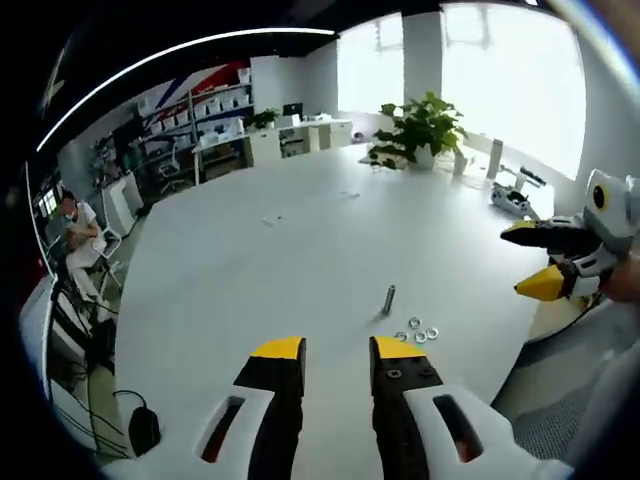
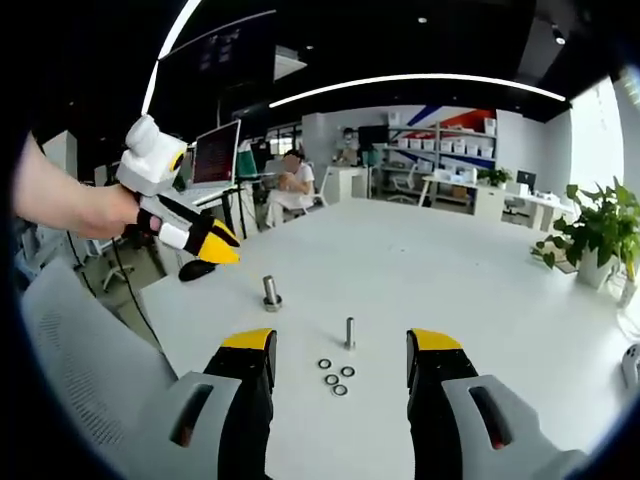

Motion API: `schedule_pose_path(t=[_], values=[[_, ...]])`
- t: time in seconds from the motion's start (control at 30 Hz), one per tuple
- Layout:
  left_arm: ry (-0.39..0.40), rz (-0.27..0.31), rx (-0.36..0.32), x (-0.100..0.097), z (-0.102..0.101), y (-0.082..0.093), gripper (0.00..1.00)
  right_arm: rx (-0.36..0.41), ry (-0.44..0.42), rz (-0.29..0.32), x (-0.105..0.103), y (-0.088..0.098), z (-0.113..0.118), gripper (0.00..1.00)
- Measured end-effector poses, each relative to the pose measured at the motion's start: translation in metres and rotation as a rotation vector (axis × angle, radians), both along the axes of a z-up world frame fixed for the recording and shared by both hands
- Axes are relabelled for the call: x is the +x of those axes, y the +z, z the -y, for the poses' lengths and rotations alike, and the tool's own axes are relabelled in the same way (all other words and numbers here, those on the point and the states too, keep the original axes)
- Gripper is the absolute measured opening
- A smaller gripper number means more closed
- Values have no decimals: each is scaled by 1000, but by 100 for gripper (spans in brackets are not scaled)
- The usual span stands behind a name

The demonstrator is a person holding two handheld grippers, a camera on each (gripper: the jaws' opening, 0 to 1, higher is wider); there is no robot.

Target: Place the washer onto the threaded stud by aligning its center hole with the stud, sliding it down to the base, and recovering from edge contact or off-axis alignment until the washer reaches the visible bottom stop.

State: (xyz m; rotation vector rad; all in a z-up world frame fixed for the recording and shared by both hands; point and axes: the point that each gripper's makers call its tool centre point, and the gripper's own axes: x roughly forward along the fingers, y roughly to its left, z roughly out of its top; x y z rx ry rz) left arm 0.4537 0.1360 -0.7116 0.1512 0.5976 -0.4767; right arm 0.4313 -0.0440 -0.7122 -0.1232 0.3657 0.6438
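Left tongs (image 1: 335, 350) apart, holding nothing, low over the white desk (image 1: 300, 250). Right tongs (image 2: 340, 345) apart wider, also holding nothing. Just ahead of the right tongs, between its jaws, four washers (image 2: 335, 377) lie flat in a small cluster on the desk; threaded stud (image 2: 350, 332) stands upright just beyond them, long axis vertical. A second, thicker bolt (image 2: 271, 292) stands upright on its base further left, well apart. Broad bare desk all round the stud; desk edge near on the right gripper's left. Potted plant (image 2: 600, 235) at the far edge.
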Motion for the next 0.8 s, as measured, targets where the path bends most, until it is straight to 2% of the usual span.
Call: schedule_pose_path(t=[0.2, 0.27, 0.33, 0.5, 0.67, 0.77, 0.8], values=[[28, 65, -24, -10, 0, 11, 25, -2, 3, -13, -1, -4, -2, 55], [39, 93, -60, -12, 0, 16, 26, -14, 5, -13, -1, -6, -2, 54], [34, 92, -81, -16, 1, 14, 27, -15, -8, 14, 1, -1, 1, 53], [36, 128, -72, -25, 0, 9, 27, -8, -21, 8, 3, 0, 5, 53], [79, 220, -132, -25, -4, 26, 27, -8, -24, -5, 3, -3, 6, 53], [98, 249, -171, -27, -6, 33, 27, -17, -21, -14, 2, -7, 5, 53], [101, 252, -164, -27, -7, 33, 27, -16, -21, -17, 2, -8, 4, 53]])
